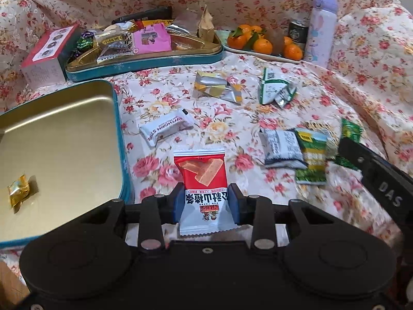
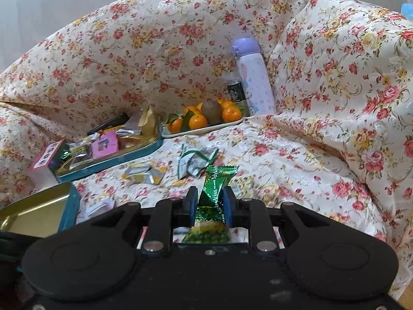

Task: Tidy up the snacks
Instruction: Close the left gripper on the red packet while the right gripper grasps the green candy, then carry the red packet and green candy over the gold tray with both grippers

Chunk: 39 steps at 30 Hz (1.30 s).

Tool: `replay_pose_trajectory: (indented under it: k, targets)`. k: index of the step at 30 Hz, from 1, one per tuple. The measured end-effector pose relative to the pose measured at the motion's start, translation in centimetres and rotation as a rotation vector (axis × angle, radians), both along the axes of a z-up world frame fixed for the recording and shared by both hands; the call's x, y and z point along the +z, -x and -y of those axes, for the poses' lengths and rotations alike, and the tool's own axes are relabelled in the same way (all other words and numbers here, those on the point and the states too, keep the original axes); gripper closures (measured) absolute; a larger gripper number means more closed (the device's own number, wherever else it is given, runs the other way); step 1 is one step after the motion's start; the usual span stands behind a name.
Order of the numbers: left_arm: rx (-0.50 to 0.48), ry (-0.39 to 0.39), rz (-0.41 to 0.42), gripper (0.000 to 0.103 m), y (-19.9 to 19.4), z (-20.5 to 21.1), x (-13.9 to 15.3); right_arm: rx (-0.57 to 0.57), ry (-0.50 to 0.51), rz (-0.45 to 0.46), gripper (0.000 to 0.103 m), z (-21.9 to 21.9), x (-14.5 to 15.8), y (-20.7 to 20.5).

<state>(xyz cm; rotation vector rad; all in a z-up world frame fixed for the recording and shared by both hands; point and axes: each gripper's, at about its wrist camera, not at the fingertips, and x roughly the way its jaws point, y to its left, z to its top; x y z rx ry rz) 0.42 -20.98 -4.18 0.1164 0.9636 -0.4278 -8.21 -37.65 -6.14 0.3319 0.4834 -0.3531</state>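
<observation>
My left gripper [image 1: 206, 204] is shut on a red and white snack packet [image 1: 202, 180], held just right of an open gold-lined blue tin [image 1: 64, 139] that holds one gold-wrapped candy [image 1: 18, 190]. My right gripper [image 2: 208, 202] is shut on a green foil candy packet [image 2: 215, 186], lifted above the floral cloth; its black body shows at the right in the left wrist view [image 1: 374, 178]. Loose packets lie on the cloth: a white one [image 1: 166, 128], a silver-yellow one [image 1: 218, 89], a green-white one [image 1: 276, 90], a grey-white one [image 1: 281, 148] and a green-yellow one [image 1: 313, 155].
A second blue tin [image 1: 144, 59] at the back is filled with several snacks, with a pink-topped box [image 1: 46, 54] to its left. A tray of tangerines [image 1: 263, 42], a dark can [image 1: 298, 31] and a purple-capped bottle [image 1: 322, 28] stand at the back right. Floral cloth rises behind and to the right.
</observation>
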Motion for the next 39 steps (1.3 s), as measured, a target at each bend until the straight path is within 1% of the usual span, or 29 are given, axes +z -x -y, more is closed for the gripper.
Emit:
replay_pose_trajectory:
  k: [9, 17, 24, 30, 35, 37, 39]
  targets:
    - [0.008, 0.017, 0.008, 0.059, 2.2, -3.2, 1.7, 0.088, -0.004, -0.046, 0.081, -3.4, -0.2, 1.3]
    - [0.076, 0.030, 0.044, 0.059, 2.6, -7.9, 2.9, 0.173, 0.014, -0.061, 0.081, -7.1, 0.6, 1.7]
    - [0.171, 0.032, 0.083, 0.059, 1.7, -13.0, 3.5, 0.253, 0.046, -0.052, 0.081, -10.8, 1.9, 1.1]
    - [0.247, 0.021, 0.108, 0.059, 0.1, -17.2, 3.6, 0.317, 0.051, -0.047, 0.081, -13.6, 2.9, 0.0]
    - [0.304, 0.045, 0.126, 0.059, -1.3, -19.7, 3.6, 0.356, 0.049, -0.046, 0.081, -15.7, 3.5, -1.1]
    - [0.324, 0.050, 0.119, 0.059, -1.8, -20.4, 3.6, 0.372, 0.049, -0.043, 0.081, -16.5, 3.8, -1.7]
    - [0.324, 0.052, 0.125, 0.059, -2.0, -21.1, 3.7, 0.386, 0.052, -0.036, 0.081, -17.3, 4.1, -2.2]
